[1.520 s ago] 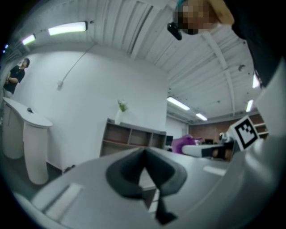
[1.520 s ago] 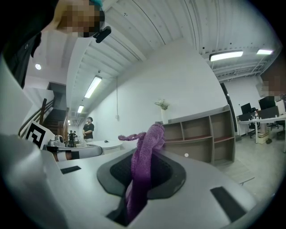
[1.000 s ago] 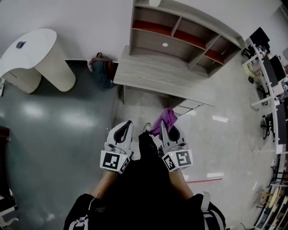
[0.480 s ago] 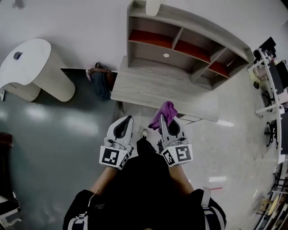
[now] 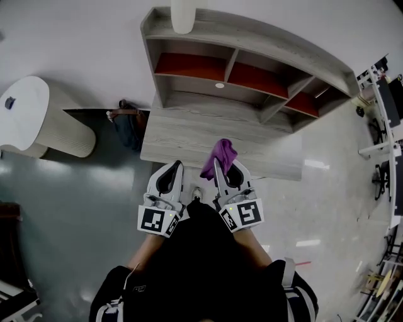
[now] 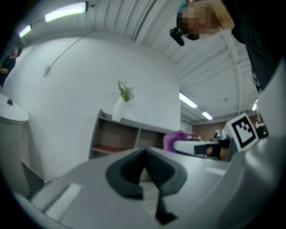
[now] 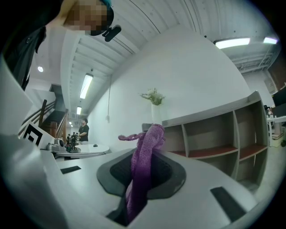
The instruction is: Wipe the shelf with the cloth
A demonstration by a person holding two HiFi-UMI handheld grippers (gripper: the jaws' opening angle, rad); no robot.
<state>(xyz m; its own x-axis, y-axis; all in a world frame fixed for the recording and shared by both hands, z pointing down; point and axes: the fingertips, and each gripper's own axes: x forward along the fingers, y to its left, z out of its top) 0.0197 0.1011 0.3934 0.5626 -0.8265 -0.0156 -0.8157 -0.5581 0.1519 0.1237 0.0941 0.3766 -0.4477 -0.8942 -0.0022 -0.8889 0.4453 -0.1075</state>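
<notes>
You're standing in an office: desks with monitors point(image 5: 383, 104) at right, ceiling strip lights point(image 6: 67, 11), wooden shelf point(image 5: 252, 60) on the far wall.

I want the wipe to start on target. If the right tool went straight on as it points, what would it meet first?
Probably the left end of the shelf, near the vase. The cloth sticking out of the right tool would touch first. Depth is hard to judge.

Two grippers are being counted, the left gripper point(image 5: 177, 166) and the right gripper point(image 5: 218, 168), along with one purple cloth point(image 5: 218, 155), one shelf point(image 5: 252, 33) of three red-floored compartments, one vase point(image 5: 183, 12), one bag point(image 5: 130, 124).
</notes>
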